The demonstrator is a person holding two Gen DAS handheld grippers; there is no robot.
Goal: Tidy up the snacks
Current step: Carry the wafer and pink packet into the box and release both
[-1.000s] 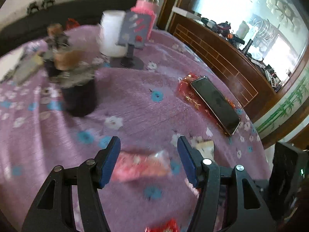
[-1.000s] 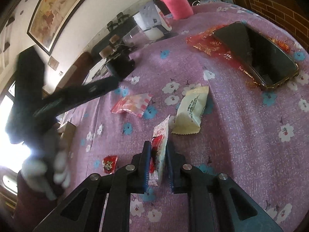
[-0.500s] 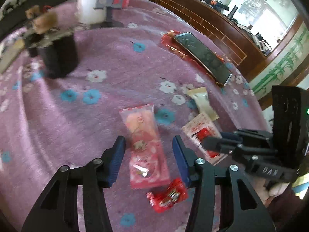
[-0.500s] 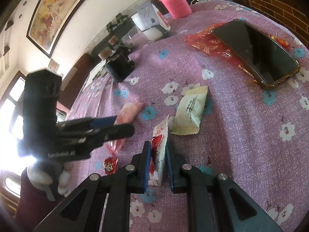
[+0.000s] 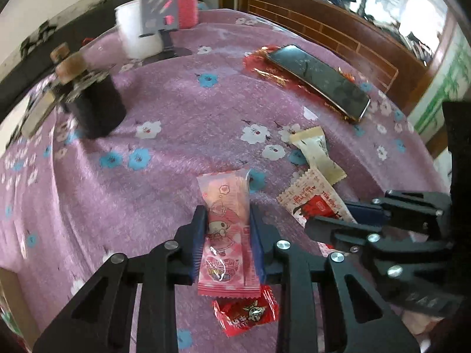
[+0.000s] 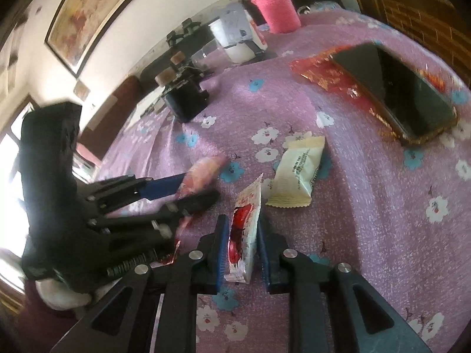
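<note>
My left gripper (image 5: 226, 214) has closed its blue pads on both long edges of a pink cartoon snack packet (image 5: 225, 229) lying on the purple flowered tablecloth (image 5: 164, 135). A small red candy (image 5: 245, 313) lies just below it. My right gripper (image 6: 243, 229) is shut on a white-and-red snack packet (image 6: 245, 235), held on edge; it also shows in the left wrist view (image 5: 312, 203). A cream snack packet (image 5: 316, 153) lies flat just beyond (image 6: 297, 173). The left gripper shows in the right wrist view (image 6: 194, 188) with the pink packet (image 6: 203, 170).
A phone (image 5: 318, 79) rests on a red foil wrapper (image 5: 262, 61) at the far right. A black pot with cork-topped bottles (image 5: 91, 103), a white cup (image 5: 135, 35), a grey card stand (image 5: 160, 14) and a pink bottle (image 5: 182, 3) stand at the back.
My left gripper has swung down over the pink packet and closed its pads onto it. My right gripper has kept its hold on the white-and-red packet.
</note>
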